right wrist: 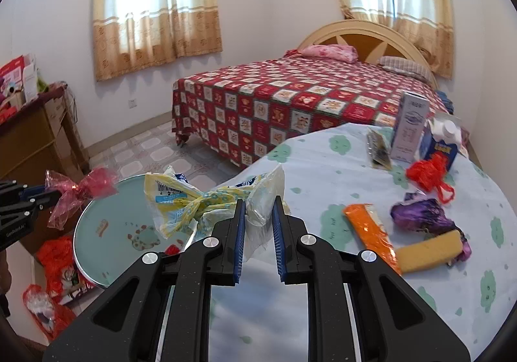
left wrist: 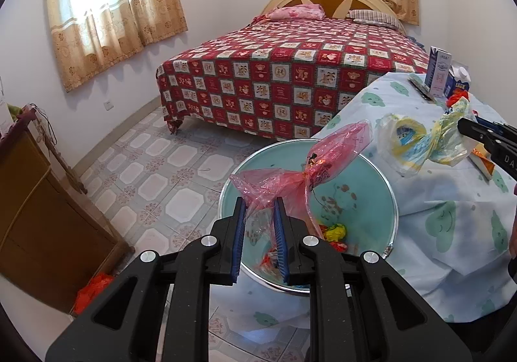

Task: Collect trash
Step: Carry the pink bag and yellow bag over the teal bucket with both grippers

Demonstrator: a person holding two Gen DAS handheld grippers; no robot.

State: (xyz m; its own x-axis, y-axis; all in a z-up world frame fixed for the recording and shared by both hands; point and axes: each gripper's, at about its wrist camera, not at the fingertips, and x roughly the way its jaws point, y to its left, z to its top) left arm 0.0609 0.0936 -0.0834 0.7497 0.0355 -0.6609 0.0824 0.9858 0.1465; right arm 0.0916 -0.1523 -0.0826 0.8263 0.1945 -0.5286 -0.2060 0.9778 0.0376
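A knotted pink plastic bag (left wrist: 303,168) hangs over the teal basin (left wrist: 371,216), and my left gripper (left wrist: 258,203) is shut on its lower end. In the right wrist view that pink bag (right wrist: 84,190) shows at the left above the same basin (right wrist: 106,232). My right gripper (right wrist: 257,205) is shut on a knotted white and yellow plastic bag (right wrist: 194,203), held near the table's edge beside the basin. From the left wrist view this white and yellow bag (left wrist: 416,142) floats over the tablecloth, with the right gripper's fingers (left wrist: 484,135) behind it. Small wrappers (left wrist: 336,231) lie in the basin.
On the cloth-covered table (right wrist: 323,168) lie an orange packet (right wrist: 371,236), a yellow sponge (right wrist: 429,250), a purple wrapper (right wrist: 420,213), a red net (right wrist: 426,173), two cartons (right wrist: 410,126) and a dark strip (right wrist: 378,145). A bed (right wrist: 290,103) stands behind. Red bags (right wrist: 61,258) lie by a wooden cabinet (right wrist: 29,139).
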